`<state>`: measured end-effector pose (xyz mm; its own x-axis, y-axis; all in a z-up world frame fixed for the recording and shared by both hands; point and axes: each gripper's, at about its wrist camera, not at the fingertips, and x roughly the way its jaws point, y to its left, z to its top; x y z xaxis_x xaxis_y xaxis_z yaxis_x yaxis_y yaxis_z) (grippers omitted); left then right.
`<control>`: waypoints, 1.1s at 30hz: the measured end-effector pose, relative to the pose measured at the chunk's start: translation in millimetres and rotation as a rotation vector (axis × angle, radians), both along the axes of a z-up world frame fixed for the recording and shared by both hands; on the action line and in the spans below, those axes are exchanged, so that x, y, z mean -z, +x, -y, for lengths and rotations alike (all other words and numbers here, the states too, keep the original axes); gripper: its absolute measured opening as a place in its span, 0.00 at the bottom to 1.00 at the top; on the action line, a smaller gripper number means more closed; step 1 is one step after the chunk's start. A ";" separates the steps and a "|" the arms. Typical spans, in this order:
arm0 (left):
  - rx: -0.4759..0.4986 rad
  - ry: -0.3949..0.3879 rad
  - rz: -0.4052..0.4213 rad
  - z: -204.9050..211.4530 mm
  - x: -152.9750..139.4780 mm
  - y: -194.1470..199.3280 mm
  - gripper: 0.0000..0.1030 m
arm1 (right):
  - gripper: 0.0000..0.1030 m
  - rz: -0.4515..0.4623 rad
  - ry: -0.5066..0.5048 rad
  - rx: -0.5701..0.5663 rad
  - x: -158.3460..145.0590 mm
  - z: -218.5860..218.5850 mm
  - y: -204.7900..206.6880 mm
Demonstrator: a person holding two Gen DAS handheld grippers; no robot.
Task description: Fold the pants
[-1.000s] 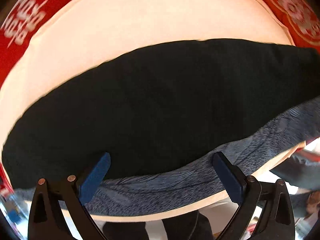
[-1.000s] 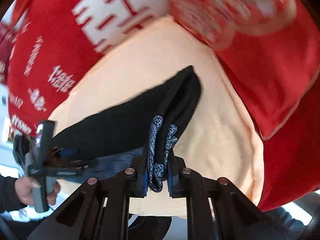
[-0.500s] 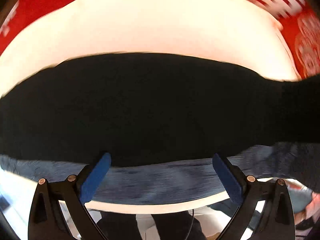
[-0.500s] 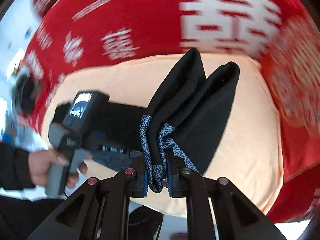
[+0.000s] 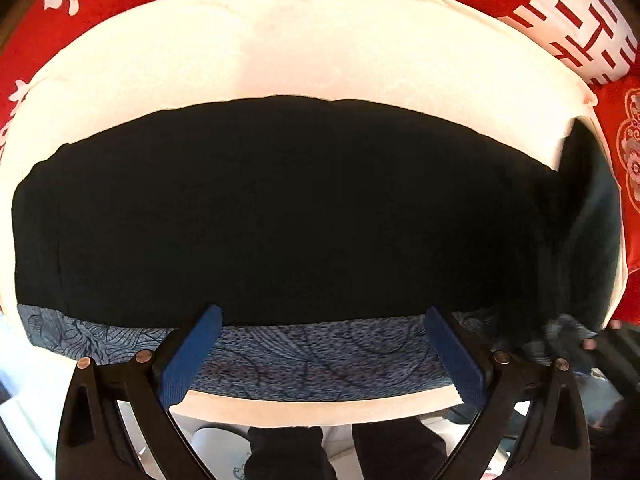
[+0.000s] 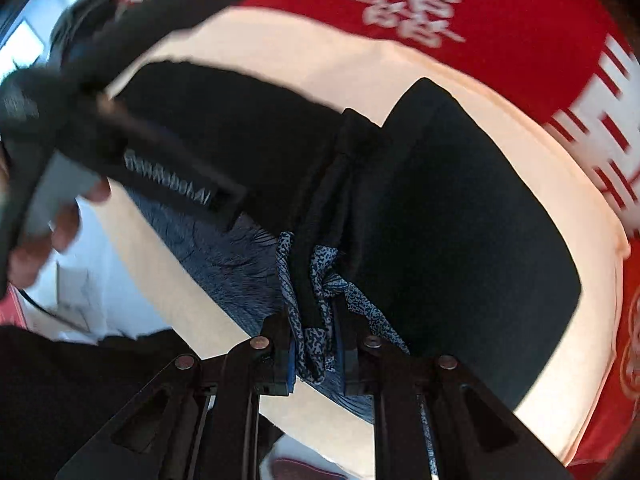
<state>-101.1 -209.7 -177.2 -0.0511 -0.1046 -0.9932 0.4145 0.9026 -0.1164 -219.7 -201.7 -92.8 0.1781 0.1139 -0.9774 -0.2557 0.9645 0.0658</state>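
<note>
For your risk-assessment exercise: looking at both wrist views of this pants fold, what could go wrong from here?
1. The right tool pinches only a thin bunch of the patterned waistband; the layers may slip out mid-fold.
2. The left tool is open and holds nothing, so the black pants could drag or wrinkle on the cream cushion.
3. The left handset sits close to the lifted cloth in the right wrist view; the two could collide or snag.

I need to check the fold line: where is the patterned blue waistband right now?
In the left wrist view the waistband runs along the pants' near edge, beneath the open left gripper.
</note>
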 end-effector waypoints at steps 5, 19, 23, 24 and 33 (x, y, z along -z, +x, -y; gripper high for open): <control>0.009 -0.009 -0.031 -20.5 3.5 11.8 0.99 | 0.30 -0.026 -0.039 -0.034 15.9 -17.8 -1.6; 0.065 -0.154 -0.036 21.3 -28.4 24.5 0.99 | 0.76 0.068 -0.087 0.580 -57.1 130.9 -53.5; 0.092 -0.166 -0.036 34.0 -36.8 11.5 0.99 | 0.65 -0.051 -0.086 0.827 -16.0 199.8 -57.0; 0.095 -0.171 -0.037 32.6 -38.4 9.3 0.99 | 0.58 -0.078 -0.070 0.814 -4.5 198.7 -50.0; 0.157 -0.161 -0.046 55.9 -41.4 -14.8 0.99 | 0.25 -0.134 -0.231 0.453 21.2 135.6 2.1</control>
